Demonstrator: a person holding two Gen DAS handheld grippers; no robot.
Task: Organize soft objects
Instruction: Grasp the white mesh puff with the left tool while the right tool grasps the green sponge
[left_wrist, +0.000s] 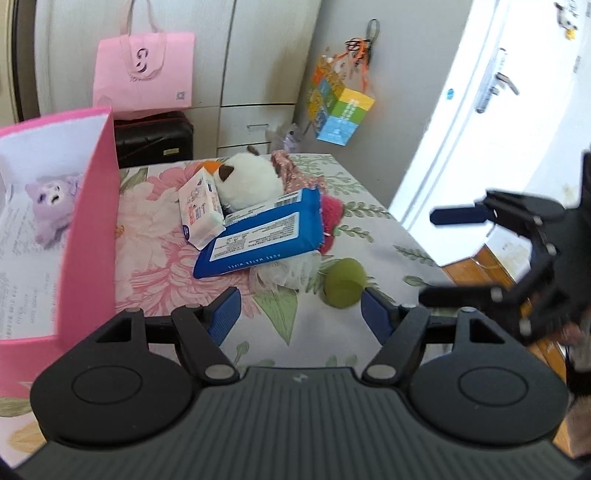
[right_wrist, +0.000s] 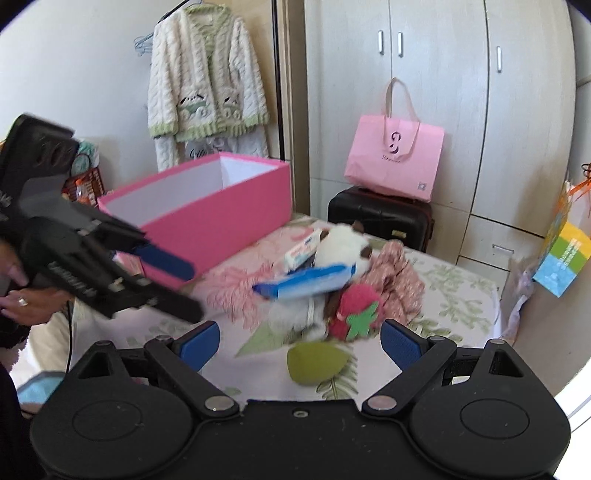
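Note:
A pile of soft things lies on the floral bed sheet (left_wrist: 155, 221): a blue wipes pack (left_wrist: 262, 240), a small tissue pack (left_wrist: 201, 210), a white plush cat (left_wrist: 251, 181), a red strawberry plush (right_wrist: 356, 310) and a pink patterned cloth (right_wrist: 399, 273). A green ball (left_wrist: 345, 282) rests in front of the pile. To the left stands a pink box (left_wrist: 88, 229) holding a purple plush (left_wrist: 51, 199). My left gripper (left_wrist: 299, 314) is open and empty, short of the pile. My right gripper (right_wrist: 300, 347) is open too, just before the green ball (right_wrist: 317, 363).
A pink shopping bag (right_wrist: 395, 162) sits on a black suitcase (right_wrist: 380, 218) against the wardrobe. A colourful bag (left_wrist: 341, 110) hangs by the white door (left_wrist: 491, 110). A cardigan (right_wrist: 207, 85) hangs on the wall. The bed's right edge drops to a wooden floor (left_wrist: 476, 266).

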